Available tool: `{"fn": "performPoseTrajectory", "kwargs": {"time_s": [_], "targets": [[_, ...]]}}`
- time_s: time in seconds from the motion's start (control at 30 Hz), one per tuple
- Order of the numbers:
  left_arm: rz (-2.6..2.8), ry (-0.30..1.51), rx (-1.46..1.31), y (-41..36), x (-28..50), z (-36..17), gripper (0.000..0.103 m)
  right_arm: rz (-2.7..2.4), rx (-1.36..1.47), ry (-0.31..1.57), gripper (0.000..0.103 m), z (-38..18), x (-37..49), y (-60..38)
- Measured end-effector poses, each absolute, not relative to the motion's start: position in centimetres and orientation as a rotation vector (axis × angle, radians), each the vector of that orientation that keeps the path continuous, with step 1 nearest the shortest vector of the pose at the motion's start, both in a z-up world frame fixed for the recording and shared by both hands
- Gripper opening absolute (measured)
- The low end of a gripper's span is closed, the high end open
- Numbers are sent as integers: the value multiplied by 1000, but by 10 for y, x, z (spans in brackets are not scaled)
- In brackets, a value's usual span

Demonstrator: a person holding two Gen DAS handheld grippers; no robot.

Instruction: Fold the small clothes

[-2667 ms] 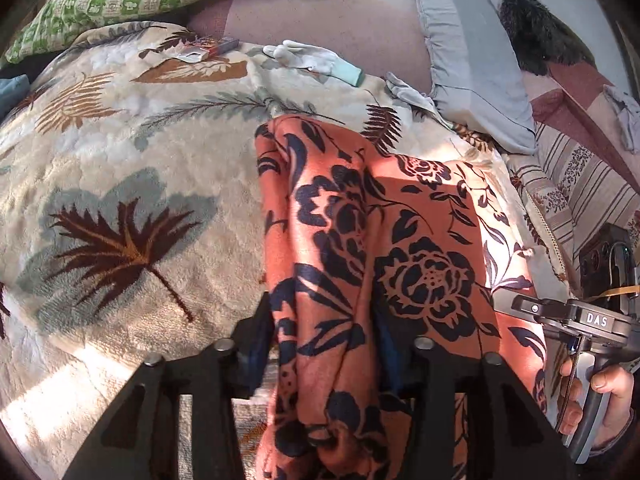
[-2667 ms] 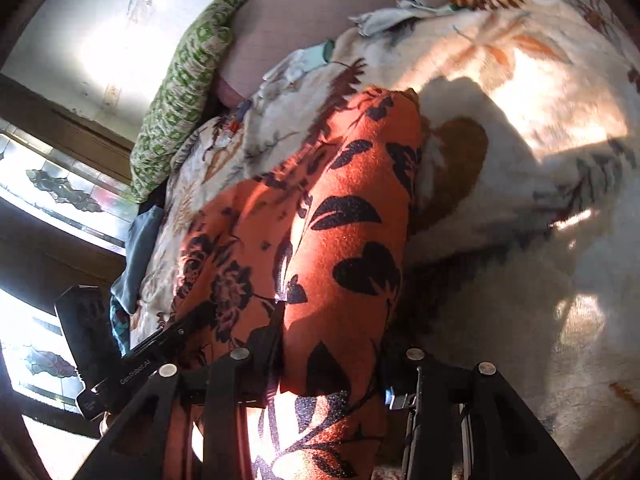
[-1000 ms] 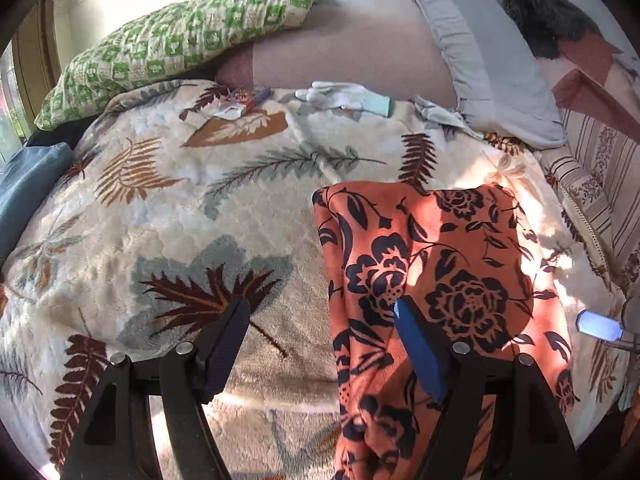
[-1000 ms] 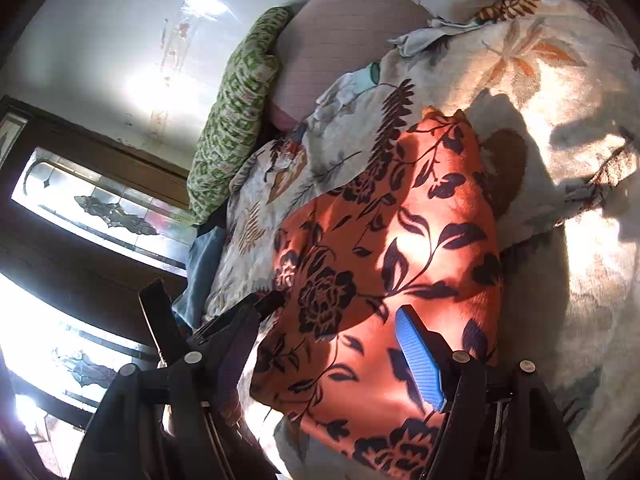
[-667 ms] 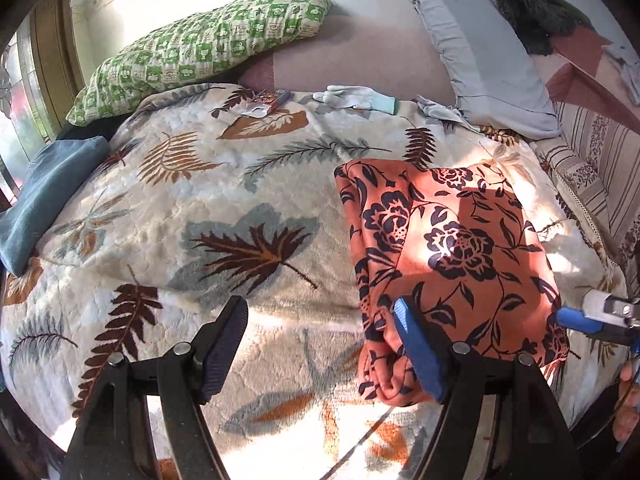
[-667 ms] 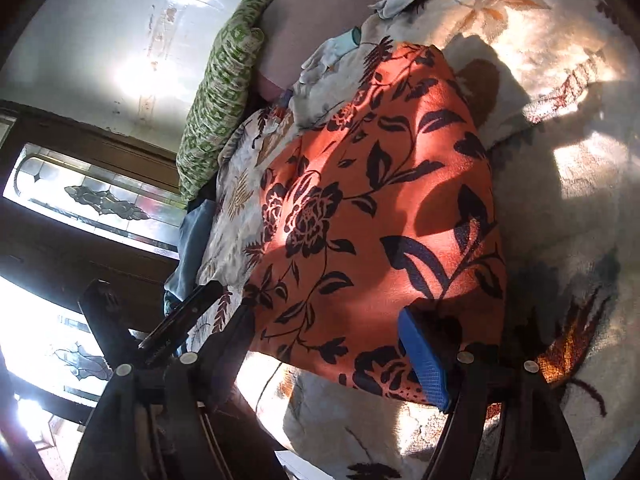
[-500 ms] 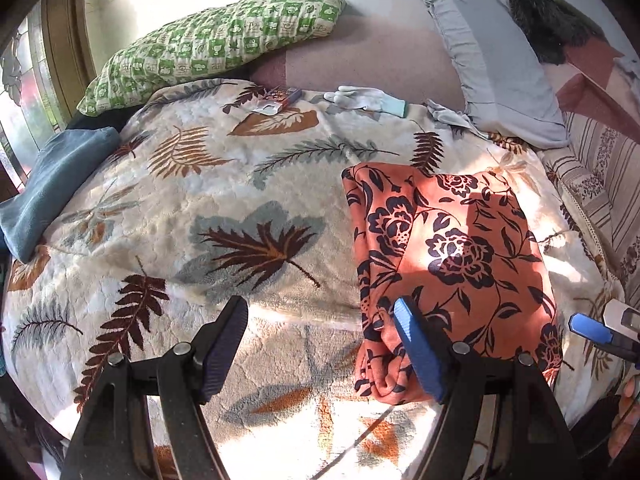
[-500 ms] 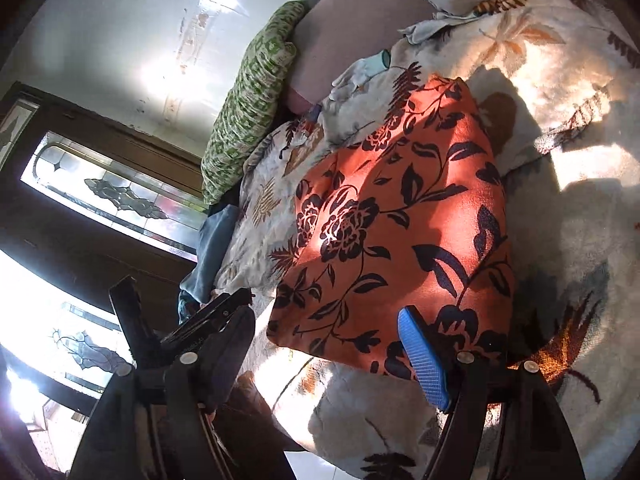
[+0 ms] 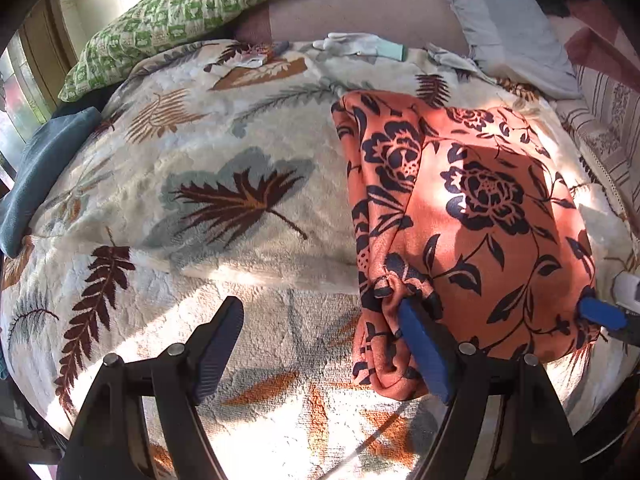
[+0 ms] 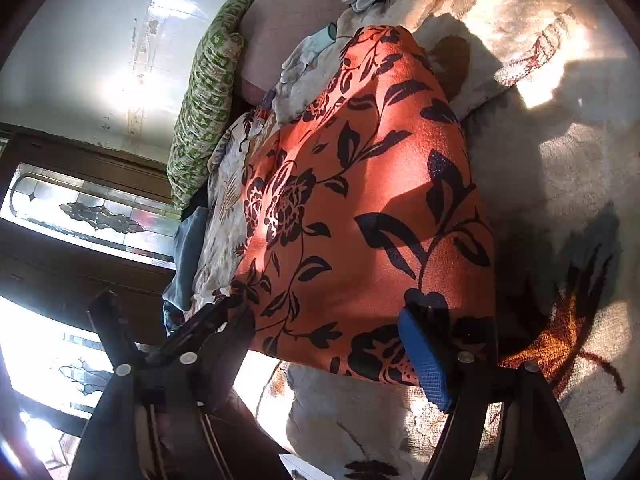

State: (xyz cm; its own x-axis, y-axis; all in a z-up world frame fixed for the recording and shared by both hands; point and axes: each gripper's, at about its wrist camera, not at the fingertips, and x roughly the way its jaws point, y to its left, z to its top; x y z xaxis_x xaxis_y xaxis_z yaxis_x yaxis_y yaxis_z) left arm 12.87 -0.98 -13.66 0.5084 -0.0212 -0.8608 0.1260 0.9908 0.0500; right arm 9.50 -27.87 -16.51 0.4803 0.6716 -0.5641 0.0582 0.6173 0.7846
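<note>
An orange garment with dark blue flowers [image 9: 460, 216] lies folded on the leaf-patterned blanket [image 9: 224, 200]; it also shows in the right wrist view [image 10: 360, 220]. My left gripper [image 9: 316, 344] is open at its near left corner, right finger touching the bunched edge, left finger over bare blanket. My right gripper [image 10: 324, 344] is open over the garment's near edge. One of its blue pads [image 9: 600, 314] shows at the garment's near right corner in the left wrist view.
A green checked pillow [image 9: 192, 12] and a grey pillow [image 9: 500, 20] lie at the head of the bed. White gloves [image 9: 352, 46], a small packet [image 9: 252, 60] and a blue cloth [image 9: 36, 176] lie around. A stained-glass window [image 10: 80, 216] is at the left.
Both grippers let go of the garment, opened and pulled back. The garment now lies folded on the blanket. Since half a second ago both have come closer to its near edge.
</note>
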Motion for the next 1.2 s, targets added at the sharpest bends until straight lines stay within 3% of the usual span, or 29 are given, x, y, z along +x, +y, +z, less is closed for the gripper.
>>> {"fn": "performPoseTrajectory", "kwargs": {"time_s": [0.3, 0.5, 0.77, 0.93, 1.2], "targets": [[-110, 933, 69, -13, 124, -111, 80, 463, 752, 898, 77, -108, 99, -281], [-111, 994, 55, -13, 133, -136, 80, 424, 781, 1055, 78, -161, 123, -278], [-124, 996, 65, -14, 140, -132, 80, 449, 677, 947, 78, -102, 165, -281], [-124, 998, 66, -16, 140, -133, 81, 350, 717, 1091, 79, -162, 216, -292], [-126, 958, -37, 0, 114, -112, 81, 394, 651, 941, 79, -104, 152, -293]]}}
